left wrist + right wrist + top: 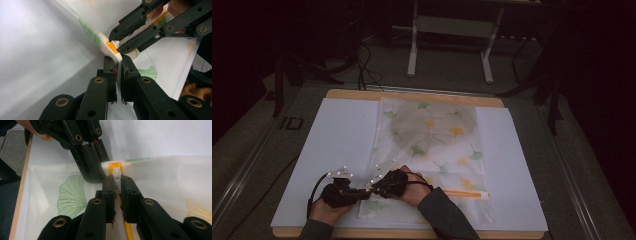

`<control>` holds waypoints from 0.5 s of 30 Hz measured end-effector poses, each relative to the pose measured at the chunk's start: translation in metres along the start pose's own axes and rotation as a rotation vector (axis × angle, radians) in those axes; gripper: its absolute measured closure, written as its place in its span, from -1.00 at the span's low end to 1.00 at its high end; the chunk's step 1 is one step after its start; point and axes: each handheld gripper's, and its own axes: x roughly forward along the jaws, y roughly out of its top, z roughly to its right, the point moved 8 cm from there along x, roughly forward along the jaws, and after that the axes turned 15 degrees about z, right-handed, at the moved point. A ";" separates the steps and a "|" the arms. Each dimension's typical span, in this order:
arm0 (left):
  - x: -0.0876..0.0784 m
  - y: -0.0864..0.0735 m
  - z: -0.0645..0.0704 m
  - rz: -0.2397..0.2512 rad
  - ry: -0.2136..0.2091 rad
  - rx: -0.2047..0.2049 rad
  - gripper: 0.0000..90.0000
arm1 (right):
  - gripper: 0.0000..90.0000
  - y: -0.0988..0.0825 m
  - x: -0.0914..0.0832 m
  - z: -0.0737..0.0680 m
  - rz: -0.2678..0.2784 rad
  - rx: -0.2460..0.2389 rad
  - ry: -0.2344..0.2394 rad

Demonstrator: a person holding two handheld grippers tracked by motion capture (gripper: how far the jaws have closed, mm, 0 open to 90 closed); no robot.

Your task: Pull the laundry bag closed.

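Left tool point(119, 65) pinching the mesh bag point(432, 150) at its zipper end point(111, 46) — right tool point(118, 182) clamped on the white zipper pull point(116, 173); both meet near the counter's point(412, 233) front edge.

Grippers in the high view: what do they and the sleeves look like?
Both are black hand-held tools, left tool and right tool, each topped by a pale three-cornered plate with white dots. The jaw linkages are black bars with brass-coloured rivets. A black cable loops from the left one. The person's sleeves are dark grey.
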 end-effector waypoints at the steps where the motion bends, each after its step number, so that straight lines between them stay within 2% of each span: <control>1: 0.000 0.000 0.000 0.002 0.001 0.001 0.90 | 0.84 0.000 0.000 0.000 -0.002 -0.003 0.000; 9: 0.000 0.000 0.001 -0.004 0.007 0.008 0.95 | 0.86 -0.002 -0.001 0.000 -0.005 -0.005 -0.002; 15: -0.001 0.000 0.001 0.000 0.002 0.008 0.96 | 0.87 -0.003 0.000 0.000 -0.018 -0.031 -0.008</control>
